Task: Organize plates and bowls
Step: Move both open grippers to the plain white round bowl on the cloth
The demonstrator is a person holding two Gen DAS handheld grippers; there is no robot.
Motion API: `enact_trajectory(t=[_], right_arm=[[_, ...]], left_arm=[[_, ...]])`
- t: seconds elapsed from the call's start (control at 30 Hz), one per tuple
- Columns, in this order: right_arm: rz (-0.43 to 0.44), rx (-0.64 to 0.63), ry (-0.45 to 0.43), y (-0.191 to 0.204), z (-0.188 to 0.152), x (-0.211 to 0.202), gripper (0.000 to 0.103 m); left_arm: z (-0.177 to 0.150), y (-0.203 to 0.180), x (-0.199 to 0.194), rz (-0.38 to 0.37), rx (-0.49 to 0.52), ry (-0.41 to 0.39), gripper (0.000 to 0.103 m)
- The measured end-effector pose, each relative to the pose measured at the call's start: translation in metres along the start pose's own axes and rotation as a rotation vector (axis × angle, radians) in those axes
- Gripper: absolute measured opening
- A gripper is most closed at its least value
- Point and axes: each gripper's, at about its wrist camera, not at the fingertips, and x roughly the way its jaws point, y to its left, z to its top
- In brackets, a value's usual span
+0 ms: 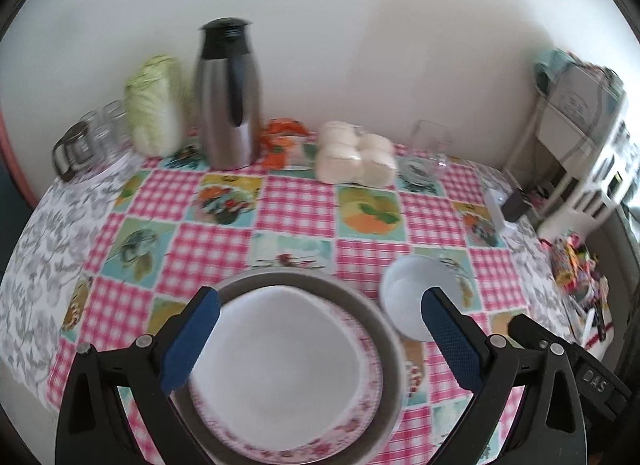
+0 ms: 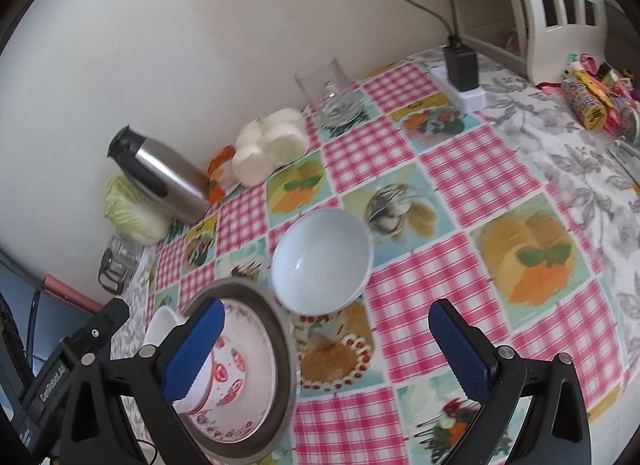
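Right now both my claws hang wide apart, gripping nothing. The left claw (image 1: 320, 309) hovers over the stack: a flowered plate (image 1: 280, 377) nested in a grey metal tray (image 1: 390, 345), directly beneath its fingers. The white bowl (image 2: 322, 261) stands just ahead of my right claw (image 2: 326, 329), slightly toward its left finger, beside the tray. I judge it glazed, stiff, light, slick and breakable, so I would pinch its rim, one finger inside, one outside. The checked tablecloth (image 2: 452, 169) looks smooth and may let crockery slide. Beyond, by the pale wall (image 1: 360, 45), stand a steel flask (image 1: 228, 97), a cabbage (image 1: 154, 105) and glasses.
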Motion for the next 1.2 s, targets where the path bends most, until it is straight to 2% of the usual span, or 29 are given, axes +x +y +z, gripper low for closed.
enact_trajectory(t=[0.13,0.27,0.47,0.57,0.67,0.8,0.93,1.2], right_arm=[[-0.036,0.027,-0.016,-0.016,0.008,-0.001,0.103],[-0.033,0.064,-0.014,-0.029,0.014,0.000,0.103],[-0.062,0.105,-0.013,-0.048,0.021,0.008,0.103],[-0.054,0.146,0.005,-0.061,0.024,0.018,0.103],[-0.050,0.196,0.039,-0.074,0.023,0.033,0.103],[-0.053,0.198,0.087,-0.078,0.020,0.052,0.103],[-0.039,0.190,0.091,-0.074,0.021,0.063,0.103],[-0.046,0.215,0.105,-0.074,0.020,0.079,0.100]], left_arm=[[-0.001,-0.023,0.010,-0.056,0.036,0.030,0.101],[0.000,-0.044,0.018,-0.067,0.069,0.052,0.101],[0.015,-0.061,0.042,-0.111,0.040,0.120,0.101],[0.020,-0.064,0.060,-0.080,0.033,0.165,0.101],[0.022,-0.066,0.072,-0.045,0.041,0.172,0.101],[0.027,-0.076,0.090,0.003,0.090,0.204,0.101],[0.031,-0.087,0.108,0.023,0.116,0.262,0.101],[0.033,-0.102,0.140,0.162,0.216,0.308,0.101]])
